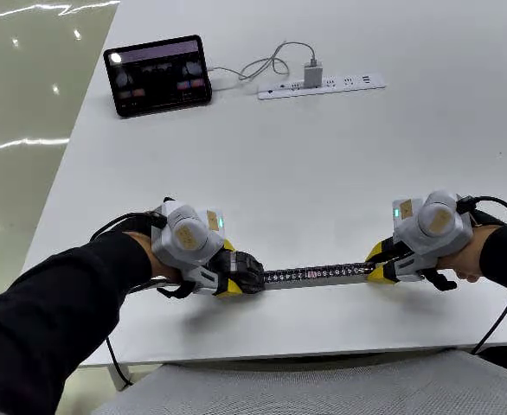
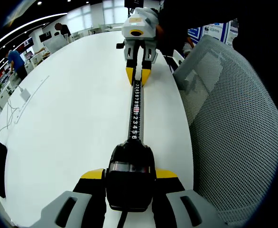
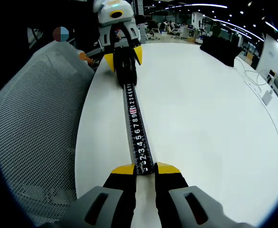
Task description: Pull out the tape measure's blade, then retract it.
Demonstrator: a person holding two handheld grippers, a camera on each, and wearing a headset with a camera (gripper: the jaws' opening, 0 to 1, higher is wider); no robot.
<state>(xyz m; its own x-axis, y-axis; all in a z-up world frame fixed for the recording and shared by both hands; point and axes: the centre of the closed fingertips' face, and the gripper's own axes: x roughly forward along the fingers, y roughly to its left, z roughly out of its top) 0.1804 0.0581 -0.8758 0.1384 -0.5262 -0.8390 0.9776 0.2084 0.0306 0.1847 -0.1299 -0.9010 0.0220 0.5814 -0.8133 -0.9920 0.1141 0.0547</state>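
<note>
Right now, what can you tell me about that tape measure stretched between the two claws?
The tape measure has a chunky black case, plastic by its look, clamped between the left gripper's yellow-tipped jaws. Its blade is pulled out: a narrow dark strip with white numerals and a few red ones, running straight and low along the white table near its front edge. The right gripper pinches the blade's far end.

Black tape measure (image 1: 240, 272) with numbered blade (image 1: 318, 275) extended.

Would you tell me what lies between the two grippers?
The extended blade, running from the tape measure in the left gripper to the right gripper; all views show it.
</note>
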